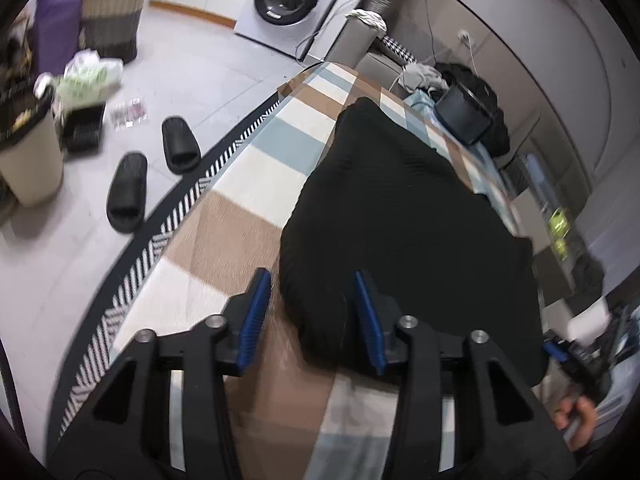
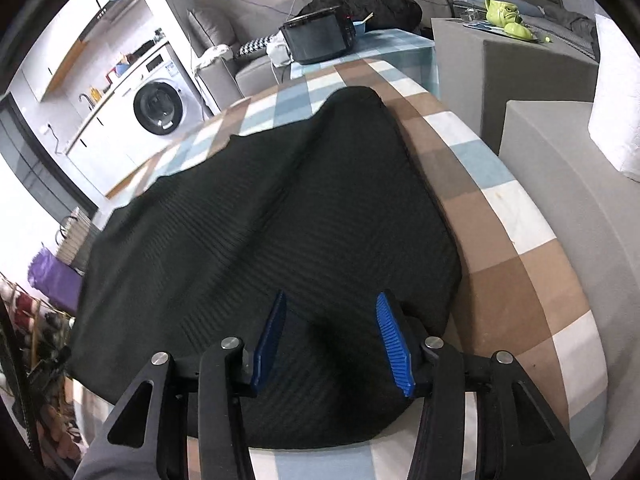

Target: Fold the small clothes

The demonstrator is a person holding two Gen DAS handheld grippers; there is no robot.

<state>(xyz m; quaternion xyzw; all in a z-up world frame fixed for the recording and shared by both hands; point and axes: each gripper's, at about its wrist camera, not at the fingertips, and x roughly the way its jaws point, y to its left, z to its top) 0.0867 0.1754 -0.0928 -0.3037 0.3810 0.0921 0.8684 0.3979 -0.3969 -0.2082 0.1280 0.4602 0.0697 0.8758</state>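
A black ribbed knit garment (image 1: 400,200) lies spread on a table under a brown, blue and white checked cloth (image 1: 248,184). My left gripper (image 1: 311,278) hovers at the garment's near left corner. Its blue pads (image 1: 256,312) stand apart, with the cloth's edge between them but not pinched. In the right wrist view the same garment (image 2: 280,208) fills the middle, with long folds running away from me. My right gripper (image 2: 332,298) is open over its near right part, and its pads (image 2: 394,344) straddle a dark hump of cloth without pressing on it.
A black box (image 2: 320,38) and dark clothes (image 2: 360,0) sit at the table's far end. Grey sofa blocks (image 2: 560,152) flank the right side. On the floor to the left are slippers (image 1: 128,188), a bin (image 1: 28,156), bags (image 1: 112,20) and a washing machine (image 1: 288,0).
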